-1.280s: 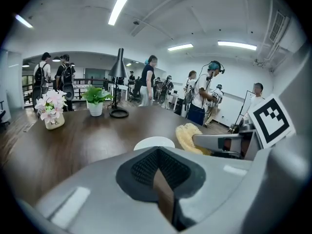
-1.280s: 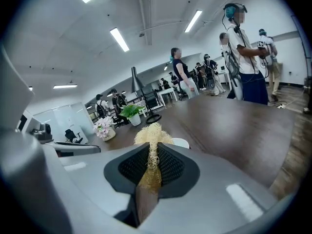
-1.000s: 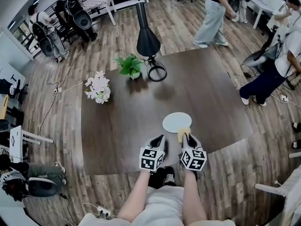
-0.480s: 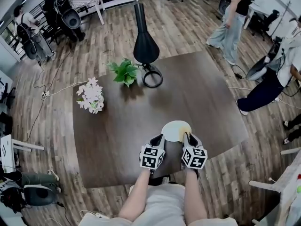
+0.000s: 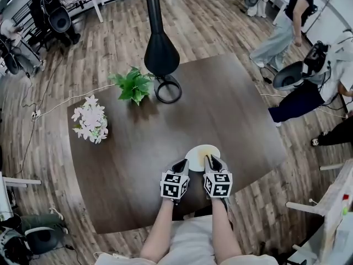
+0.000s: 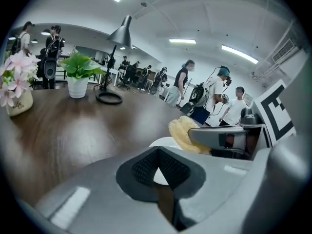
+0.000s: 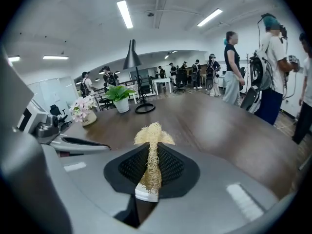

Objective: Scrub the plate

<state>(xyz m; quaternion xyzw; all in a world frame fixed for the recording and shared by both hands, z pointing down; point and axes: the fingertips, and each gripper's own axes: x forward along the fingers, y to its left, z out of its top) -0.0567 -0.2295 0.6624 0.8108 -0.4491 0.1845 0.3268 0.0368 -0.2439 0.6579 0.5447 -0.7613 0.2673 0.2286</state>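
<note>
Here — plate (image 5: 196,157) in left gripper (image 5: 183,163); loofah scrubber (image 7: 152,147) in right gripper (image 5: 210,159).

Bright even overhead light, strong fisheye warp, dark corners

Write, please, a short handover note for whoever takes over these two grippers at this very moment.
Left gripper: shut on the plate at its near-left rim.
Right gripper: shut on the yellow scrubber, held over the plate's right part.
The plate lies flat on the table, near its front edge.
Done: plate and scrubber gripped, scrubber brought to the plate.
Left: scrub the plate's face; how clean it is cannot be told.
</note>
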